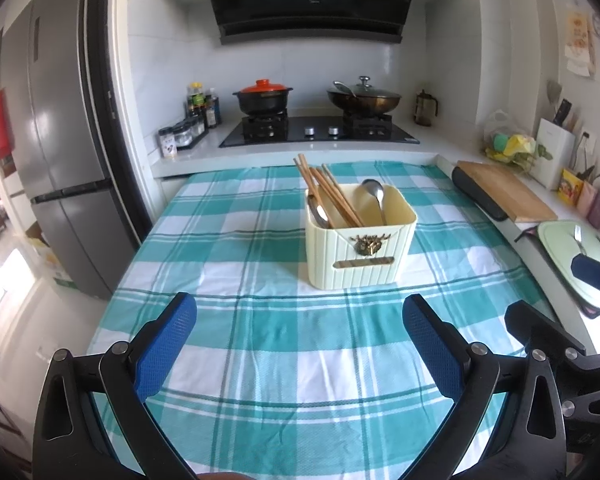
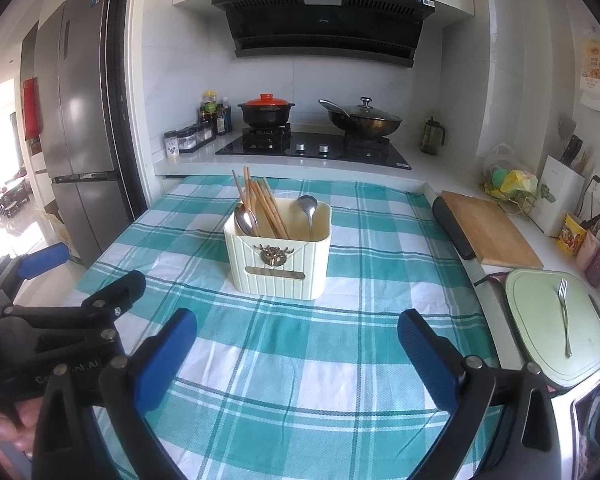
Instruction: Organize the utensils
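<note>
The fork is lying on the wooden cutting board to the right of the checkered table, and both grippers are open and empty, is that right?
Not quite. The right wrist view shows the fork lying on the pale green lid, not the wooden cutting board. Both grippers, left and right, are open and empty.

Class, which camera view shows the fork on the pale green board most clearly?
The right wrist view: the fork lies whole, tines and handle visible, on the pale green board. In the left wrist view only part of it shows, small at the frame edge.
</note>
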Available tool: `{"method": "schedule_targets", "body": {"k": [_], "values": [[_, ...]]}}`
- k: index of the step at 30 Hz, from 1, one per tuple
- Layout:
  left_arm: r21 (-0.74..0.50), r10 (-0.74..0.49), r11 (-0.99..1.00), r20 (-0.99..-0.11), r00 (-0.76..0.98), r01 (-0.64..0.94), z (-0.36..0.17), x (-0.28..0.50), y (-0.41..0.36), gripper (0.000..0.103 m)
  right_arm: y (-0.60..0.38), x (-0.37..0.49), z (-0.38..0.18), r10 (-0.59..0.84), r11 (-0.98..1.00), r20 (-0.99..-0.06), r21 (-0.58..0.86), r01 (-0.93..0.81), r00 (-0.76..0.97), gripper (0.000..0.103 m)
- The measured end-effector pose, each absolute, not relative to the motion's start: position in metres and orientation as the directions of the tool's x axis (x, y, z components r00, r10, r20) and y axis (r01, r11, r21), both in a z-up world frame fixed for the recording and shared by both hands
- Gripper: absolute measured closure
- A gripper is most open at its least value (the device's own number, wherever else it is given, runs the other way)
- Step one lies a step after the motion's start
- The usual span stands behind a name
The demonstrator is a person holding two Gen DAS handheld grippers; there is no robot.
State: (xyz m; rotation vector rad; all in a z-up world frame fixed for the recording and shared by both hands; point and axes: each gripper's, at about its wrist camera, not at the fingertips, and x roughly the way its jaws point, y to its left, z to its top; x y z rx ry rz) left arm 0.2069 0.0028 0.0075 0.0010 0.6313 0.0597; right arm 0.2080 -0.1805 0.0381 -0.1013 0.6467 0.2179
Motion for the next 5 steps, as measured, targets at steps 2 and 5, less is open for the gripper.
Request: {"method": "schedule_targets", "body": {"k": [2,5], "values": [[0.017,0.058,0.998,-0.576,0.816,-0.059,0.0085,0.2047,0.0022,0.0,-0.181,0.2083,0.0365,0.168,0.973,-0.609,-0.025,-0.23,0.775,0.001],[0.034,0.068,0.998,-0.555,0.829,-0.059,0.0112,0.2018,-0.0017,0.001,-0.182,0.2088,0.0347,0.165,0.974,-0.611,-0.025,-0.227,0.774,0.001]]}}
